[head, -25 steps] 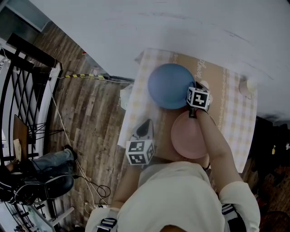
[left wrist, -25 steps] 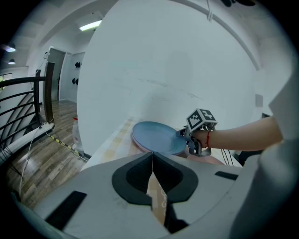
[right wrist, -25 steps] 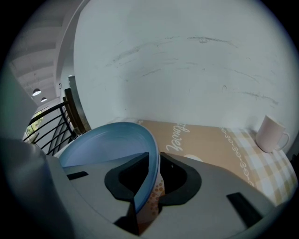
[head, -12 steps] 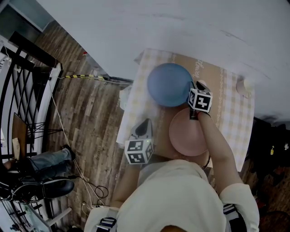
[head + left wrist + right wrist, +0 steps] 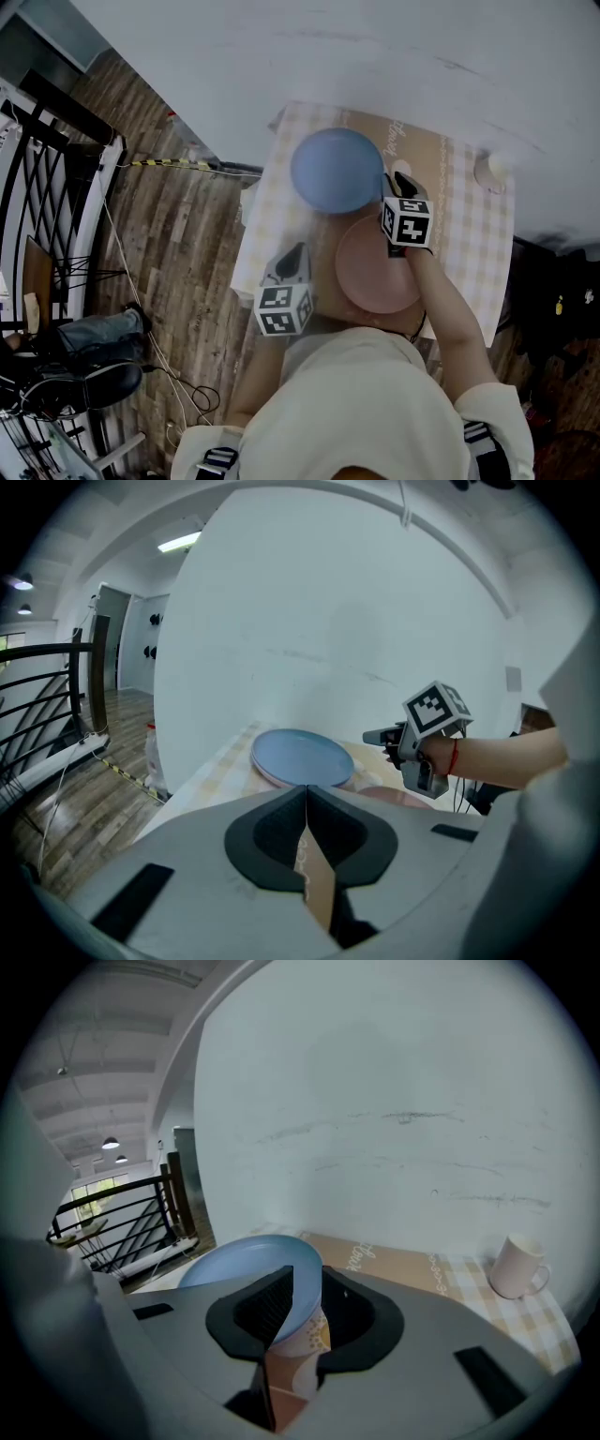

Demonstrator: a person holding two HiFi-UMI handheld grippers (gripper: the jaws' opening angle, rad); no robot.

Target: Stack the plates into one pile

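the blue plate rests on a pinkish plate at the counter's far side, starting the pile. right tongs hover beside it, jaws just opened, nothing between, likely freed for the near pink plate. left tongs, pressed together, idle.

Table by a white wall
Left of the table, wood floor; farther left, a black railing; strip light overhead.
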